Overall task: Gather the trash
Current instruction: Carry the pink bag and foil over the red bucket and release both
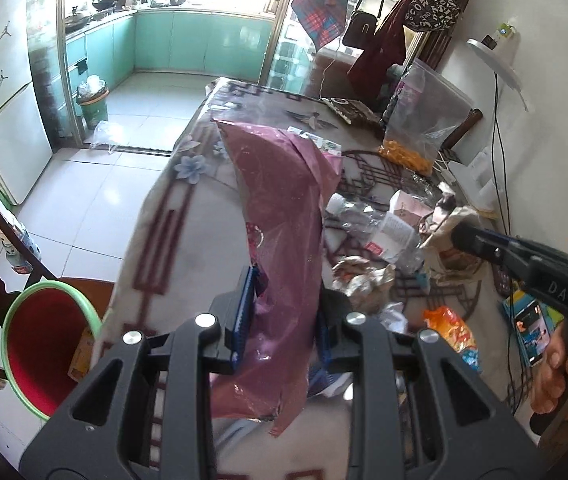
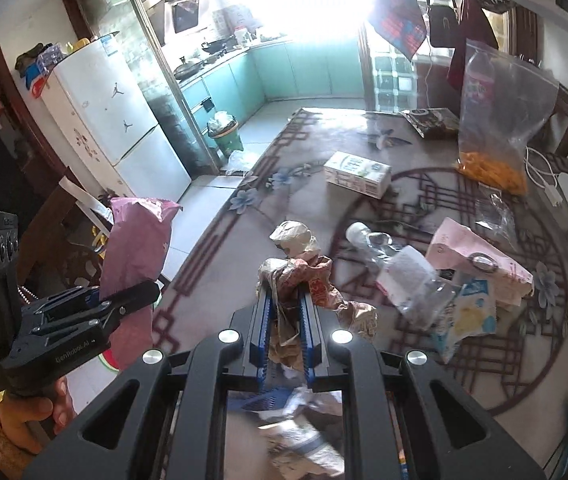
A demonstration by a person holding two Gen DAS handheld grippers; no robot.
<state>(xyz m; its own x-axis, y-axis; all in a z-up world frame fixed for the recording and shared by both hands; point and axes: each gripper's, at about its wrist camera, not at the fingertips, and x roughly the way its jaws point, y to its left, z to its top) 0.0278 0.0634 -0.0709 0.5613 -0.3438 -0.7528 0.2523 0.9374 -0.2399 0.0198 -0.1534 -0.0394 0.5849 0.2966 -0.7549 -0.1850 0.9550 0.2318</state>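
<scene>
My left gripper [image 1: 282, 320] is clamped on a pink plastic bag [image 1: 284, 216], which stands up between and beyond the jaws; it is thin, limp film, nearly weightless, slick enough to slide out unless I pinch a gathered fold as I do now. My right gripper [image 2: 285, 316] is closed on a crumpled brown paper wrapper [image 2: 303, 280] that bulges past the fingertips and trails back under the jaws; it is light, soft and holds its creases, so a grip across the bunched middle should keep. Ahead and right of the right jaws lie a clear crushed bottle [image 2: 375, 240], springy and slippery I judge, and a pink paper sheet [image 2: 479, 264]. Farther ahead sits a milk carton [image 2: 357, 174], stiff-sided; whether it is empty I cannot tell. Below and left of my left jaws stands a red bin [image 1: 44, 348].
</scene>
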